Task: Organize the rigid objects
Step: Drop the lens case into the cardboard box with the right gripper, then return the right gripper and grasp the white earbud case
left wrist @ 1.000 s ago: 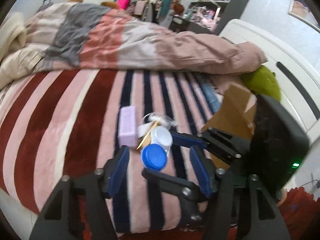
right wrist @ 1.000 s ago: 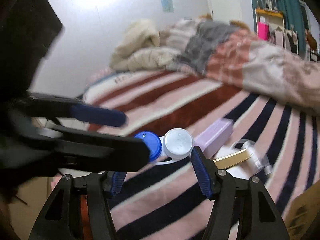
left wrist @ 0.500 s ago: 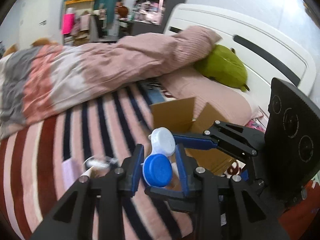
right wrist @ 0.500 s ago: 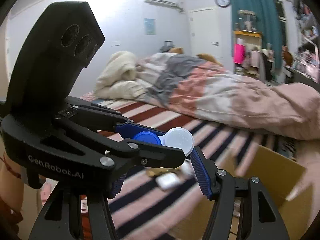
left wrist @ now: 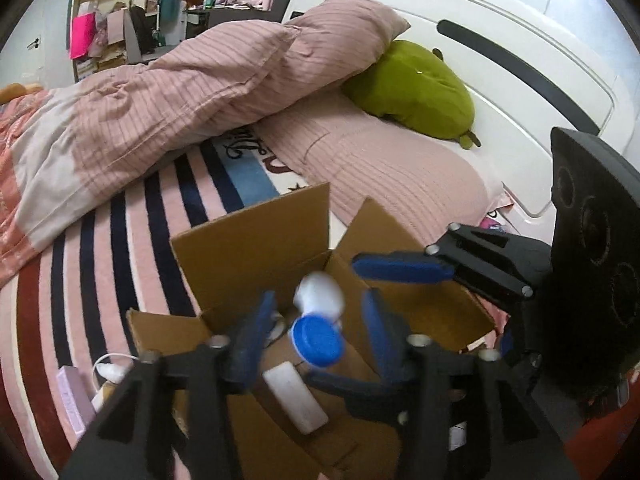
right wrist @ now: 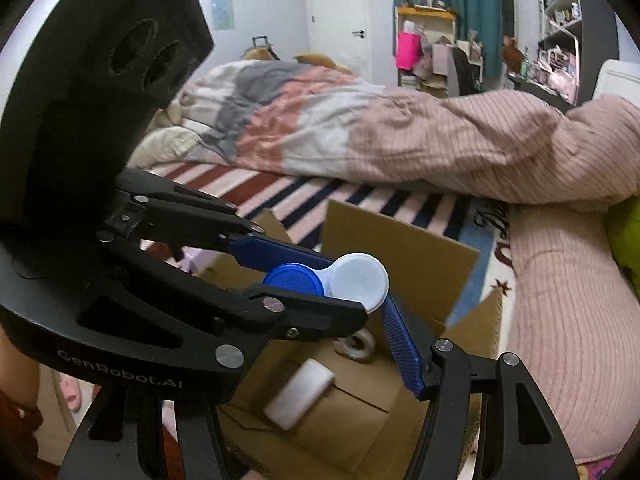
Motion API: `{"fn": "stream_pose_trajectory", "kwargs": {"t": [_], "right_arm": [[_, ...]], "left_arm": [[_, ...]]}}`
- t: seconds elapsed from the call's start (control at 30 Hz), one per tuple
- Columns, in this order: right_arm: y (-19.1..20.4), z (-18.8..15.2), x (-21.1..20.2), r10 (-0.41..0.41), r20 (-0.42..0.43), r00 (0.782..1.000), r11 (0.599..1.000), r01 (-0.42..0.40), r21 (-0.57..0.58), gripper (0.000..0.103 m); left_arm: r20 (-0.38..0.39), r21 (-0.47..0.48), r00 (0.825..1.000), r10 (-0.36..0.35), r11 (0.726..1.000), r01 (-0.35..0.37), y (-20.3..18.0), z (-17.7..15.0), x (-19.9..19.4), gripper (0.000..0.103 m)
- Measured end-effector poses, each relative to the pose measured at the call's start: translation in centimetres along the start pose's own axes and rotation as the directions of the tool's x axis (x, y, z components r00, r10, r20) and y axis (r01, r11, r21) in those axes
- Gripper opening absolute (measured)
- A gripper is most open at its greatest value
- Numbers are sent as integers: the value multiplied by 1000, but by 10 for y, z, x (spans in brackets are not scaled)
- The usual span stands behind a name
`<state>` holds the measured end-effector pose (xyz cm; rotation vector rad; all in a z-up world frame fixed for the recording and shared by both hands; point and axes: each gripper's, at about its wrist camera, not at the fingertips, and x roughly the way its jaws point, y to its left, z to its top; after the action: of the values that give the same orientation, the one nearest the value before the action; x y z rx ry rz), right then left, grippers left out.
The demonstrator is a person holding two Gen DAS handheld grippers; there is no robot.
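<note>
A contact lens case with one blue cap (left wrist: 318,340) and one white cap (right wrist: 358,280) sits between the fingers of my left gripper (left wrist: 316,324), above the open cardboard box (left wrist: 248,248). The left jaws look spread and the case is blurred, so I cannot tell if it is still gripped. My right gripper (right wrist: 280,344) is open, held over the box with the left gripper crossing in front of it. A white bar-shaped item (right wrist: 300,394) and a small metal ring (right wrist: 354,344) lie inside the box.
The box stands on a striped bed (left wrist: 100,240). A lilac box (left wrist: 74,398) and a white cable item (left wrist: 110,370) lie on the bed left of it. Pink pillows (left wrist: 392,176), a green plush (left wrist: 416,92) and the white headboard (left wrist: 500,40) are behind.
My left gripper closed on the lens case on the bed, lifted it and carried it right over the cardboard box. Its jaws are now wider than half a second ago.
</note>
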<state>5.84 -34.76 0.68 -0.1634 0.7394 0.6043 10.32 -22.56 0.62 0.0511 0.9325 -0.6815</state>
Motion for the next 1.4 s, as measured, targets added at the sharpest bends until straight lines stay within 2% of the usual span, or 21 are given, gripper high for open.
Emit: {"fn": "stream_pose_trajectory", "kwargs": {"t": [0.03, 0.07, 0.2, 0.23, 0.3, 0.37, 0.43, 0.57, 0.63, 0.77, 0.83, 0.97, 1.0, 1.07, 1.23, 1.33, 1.4], "right_arm": [[-2, -1, 2, -3, -12, 1000, 1000, 3, 5, 70], [-3, -2, 4, 2, -22, 1000, 1000, -2, 10, 71], [3, -1, 2, 5, -33, 999, 1000, -5, 8, 74], [7, -1, -1, 7, -23, 1000, 1000, -7, 3, 82], [20, 3, -5, 14, 6, 1000, 1000, -14, -18, 88], [40, 10, -8, 50, 43, 998, 997, -47, -63, 98], [63, 16, -9, 111, 70, 991, 988, -102, -117, 103], [118, 32, 6, 242, 54, 969, 954, -228, -197, 103], [140, 35, 21, 290, 35, 956, 936, -276, -216, 103], [182, 29, 63, 348, -33, 937, 911, -346, -223, 101], [194, 22, 83, 333, -51, 942, 914, -335, -228, 96], [208, -1, 130, 159, -23, 987, 944, -159, -290, 92], [207, -9, 147, 105, -27, 994, 950, -108, -292, 88], [196, -19, 175, 33, -74, 997, 964, -51, -259, 74], [167, -28, 215, -33, -157, 987, 986, 7, -166, 74], [156, -28, 221, -21, -164, 986, 993, 1, -121, 74], [156, -28, 221, -10, -157, 987, 991, -11, -131, 70]], "left_arm": [[10, -2, 1000, 4, 1000, -4, 2, -2, -2, 62], [15, -5, 1000, 7, 1000, -7, 3, -2, -3, 67], [62, -33, 998, 26, 999, -24, 17, -10, -27, 68], [74, -41, 997, 36, 999, -33, 22, -12, -34, 68], [101, -61, 991, 89, 995, -83, 34, -20, -53, 69], [119, -100, 978, 172, 982, -161, 49, -33, -76, 69], [128, -142, 953, 276, 956, -258, 68, -53, -100, 69], [122, -211, 905, 408, 901, -378, 102, -95, -132, 70], [121, -250, 891, 438, 882, -399, 120, -117, -142, 70], [108, -314, 876, 470, 852, -419, 154, -157, -146, 70], [103, -336, 875, 474, 844, -418, 169, -178, -142, 70], [104, -358, 885, 454, 847, -393, 187, -203, -135, 70], [104, -358, 886, 453, 848, -391, 191, -208, -132, 70], [99, -357, 886, 452, 848, -393, 196, -217, -130, 70], [76, -372, 889, 452, 840, -395, 203, -233, -124, 70], [60, -386, 893, 446, 835, -392, 208, -237, -120, 70], [54, -394, 896, 440, 834, -386, 209, -236, -118, 70]]}}
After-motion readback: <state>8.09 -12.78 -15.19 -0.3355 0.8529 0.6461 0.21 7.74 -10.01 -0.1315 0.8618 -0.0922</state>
